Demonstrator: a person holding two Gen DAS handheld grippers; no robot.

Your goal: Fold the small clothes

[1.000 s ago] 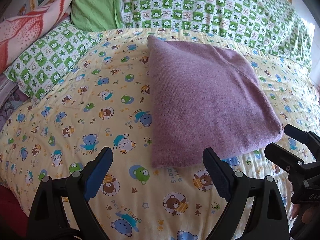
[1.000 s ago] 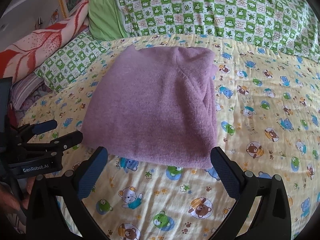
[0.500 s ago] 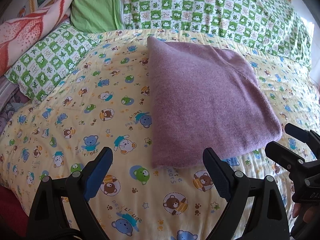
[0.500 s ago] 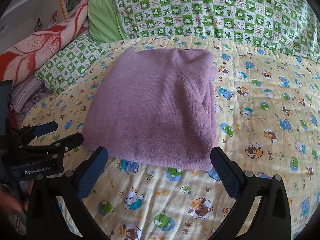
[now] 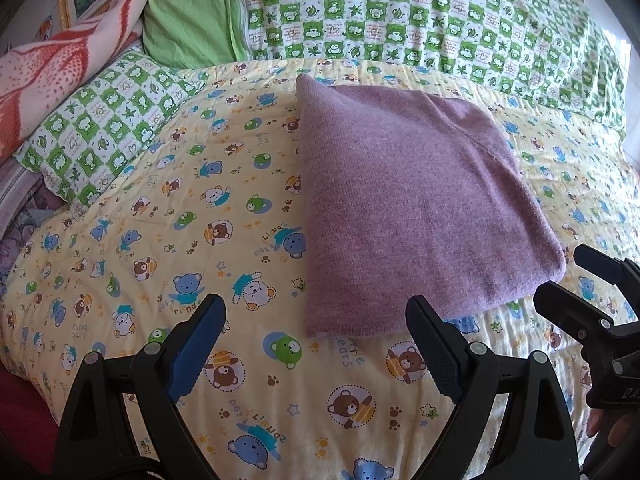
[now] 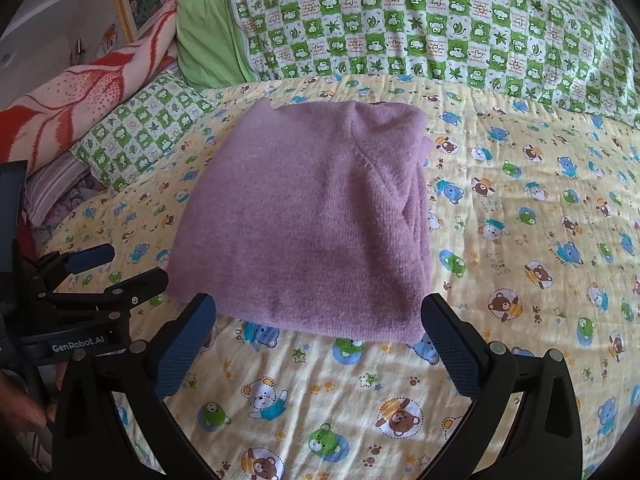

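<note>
A purple knitted garment [image 5: 412,204] lies folded into a thick rectangle on the yellow bear-print quilt [image 5: 168,216]. In the right wrist view the same purple garment [image 6: 316,216] fills the middle, with stacked layers along its right edge. My left gripper [image 5: 316,340] hovers open just in front of the garment's near left corner, nothing between its blue pads. My right gripper [image 6: 320,338] is open too, just short of the garment's near edge. Each gripper shows in the other's view: the right gripper [image 5: 576,280] at the far right, the left gripper [image 6: 120,268] at the far left.
A green checked bedspread [image 6: 440,28] runs along the back of the bed. A green checked pillow [image 5: 104,132] and a red and pink blanket [image 5: 48,76] lie at the left. A person's fingers [image 6: 24,400] hold the left gripper's handle.
Both grippers have drawn back slightly from the folded garment and stayed open. The garment has not moved.
</note>
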